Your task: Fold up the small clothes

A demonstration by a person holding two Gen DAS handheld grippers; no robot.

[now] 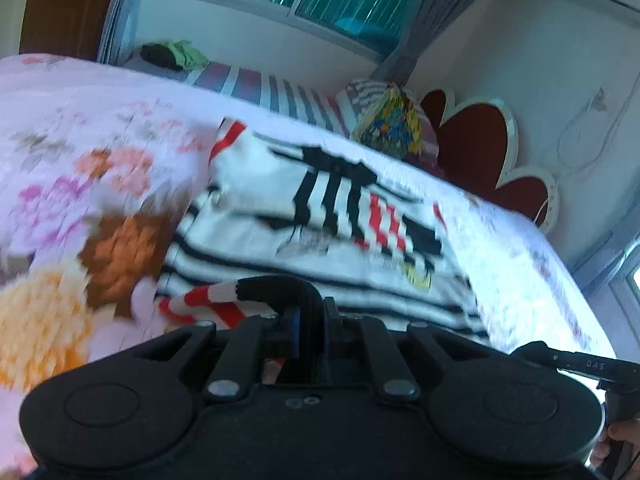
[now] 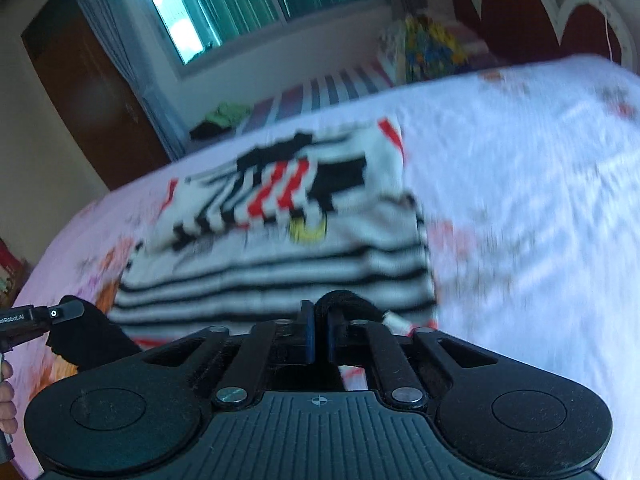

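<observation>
A small white shirt with black stripes and red trim (image 1: 320,232) lies on the bed, its far part folded over. It also shows in the right wrist view (image 2: 280,240). My left gripper (image 1: 310,320) is shut on the shirt's near black-and-red edge. My right gripper (image 2: 318,328) is shut on the shirt's near black edge at the other corner. Both views are blurred by motion. The left gripper also shows at the left edge of the right wrist view (image 2: 60,316).
The bed carries a pink floral blanket (image 1: 80,184). A striped sheet (image 1: 280,92), a colourful pillow (image 1: 392,124) and a red headboard (image 1: 480,148) lie beyond. Green and dark clothes (image 1: 172,56) sit at the far side under a window.
</observation>
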